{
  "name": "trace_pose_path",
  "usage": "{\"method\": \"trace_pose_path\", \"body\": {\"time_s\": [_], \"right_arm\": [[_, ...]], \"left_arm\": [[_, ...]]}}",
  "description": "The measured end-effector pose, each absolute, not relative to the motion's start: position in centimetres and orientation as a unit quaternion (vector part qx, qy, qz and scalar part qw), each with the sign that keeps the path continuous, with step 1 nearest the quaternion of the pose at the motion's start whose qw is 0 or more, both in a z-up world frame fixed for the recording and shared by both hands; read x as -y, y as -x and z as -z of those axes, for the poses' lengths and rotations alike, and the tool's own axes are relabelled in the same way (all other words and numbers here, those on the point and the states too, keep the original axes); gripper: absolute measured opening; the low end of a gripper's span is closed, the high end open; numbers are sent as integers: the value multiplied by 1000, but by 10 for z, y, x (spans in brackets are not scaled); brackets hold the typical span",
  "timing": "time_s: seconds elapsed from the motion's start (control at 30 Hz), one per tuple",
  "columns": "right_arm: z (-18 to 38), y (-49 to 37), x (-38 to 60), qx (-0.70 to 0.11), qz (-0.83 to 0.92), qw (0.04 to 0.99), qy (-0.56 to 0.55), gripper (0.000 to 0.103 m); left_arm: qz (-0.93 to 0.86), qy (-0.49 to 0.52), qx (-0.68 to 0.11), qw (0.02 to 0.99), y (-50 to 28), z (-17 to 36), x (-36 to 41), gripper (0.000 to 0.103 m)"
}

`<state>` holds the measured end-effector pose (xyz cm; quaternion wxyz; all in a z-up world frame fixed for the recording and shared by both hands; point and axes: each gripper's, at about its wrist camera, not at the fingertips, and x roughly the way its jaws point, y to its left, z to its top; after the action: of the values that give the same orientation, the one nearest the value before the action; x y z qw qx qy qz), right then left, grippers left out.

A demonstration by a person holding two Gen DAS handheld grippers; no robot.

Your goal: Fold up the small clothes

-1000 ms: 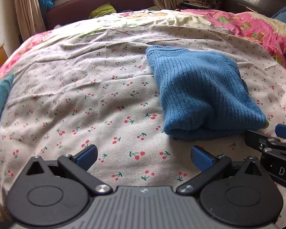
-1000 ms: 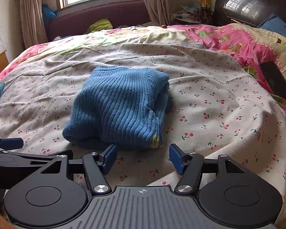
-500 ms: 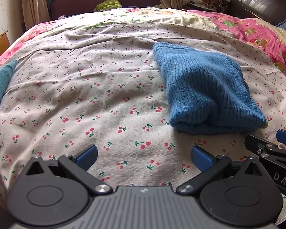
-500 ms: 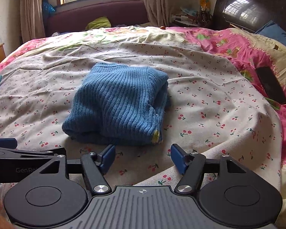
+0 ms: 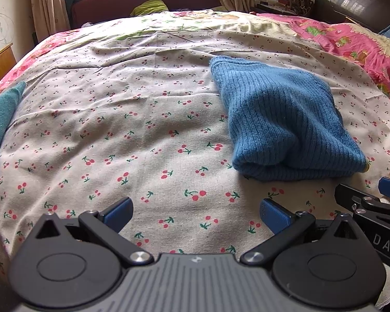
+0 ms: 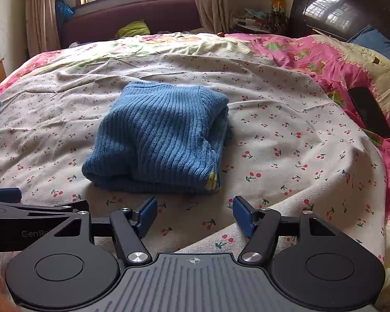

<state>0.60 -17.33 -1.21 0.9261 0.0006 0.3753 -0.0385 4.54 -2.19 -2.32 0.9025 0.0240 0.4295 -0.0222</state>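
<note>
A blue ribbed knit sweater (image 5: 286,122) lies folded into a compact bundle on the cherry-print sheet (image 5: 132,130); it also shows in the right wrist view (image 6: 158,135). My left gripper (image 5: 196,214) is open and empty, held above the sheet to the left of and nearer than the sweater. My right gripper (image 6: 193,214) is open and empty, just in front of the sweater's near edge. Each gripper shows at the edge of the other's view.
A teal garment (image 5: 0,119) lies at the sheet's left edge. A pink floral quilt (image 6: 332,62) with a dark phone-like slab (image 6: 369,111) lies at the right. A maroon sofa (image 6: 132,18), a wooden nightstand (image 5: 0,62) and a dark headboard (image 6: 343,7) lie beyond.
Both grippers have drawn back and risen a little from the folded sweater, so it sits farther off in both views. The sweater has not moved.
</note>
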Motion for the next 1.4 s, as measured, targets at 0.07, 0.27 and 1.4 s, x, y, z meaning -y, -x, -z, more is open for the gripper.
{"method": "trace_pose_path", "body": {"time_s": [0.07, 0.27, 1.4], "right_arm": [[12, -6, 173, -375, 39, 926, -1, 65], [12, -6, 173, -376, 39, 926, -1, 65], [17, -5, 172, -378, 37, 925, 6, 67]], "left_arm": [[22, -24, -430, 902, -45, 24, 22, 103], [22, -24, -430, 902, -45, 24, 22, 103], [13, -23, -426, 904, -45, 26, 20, 103]]}}
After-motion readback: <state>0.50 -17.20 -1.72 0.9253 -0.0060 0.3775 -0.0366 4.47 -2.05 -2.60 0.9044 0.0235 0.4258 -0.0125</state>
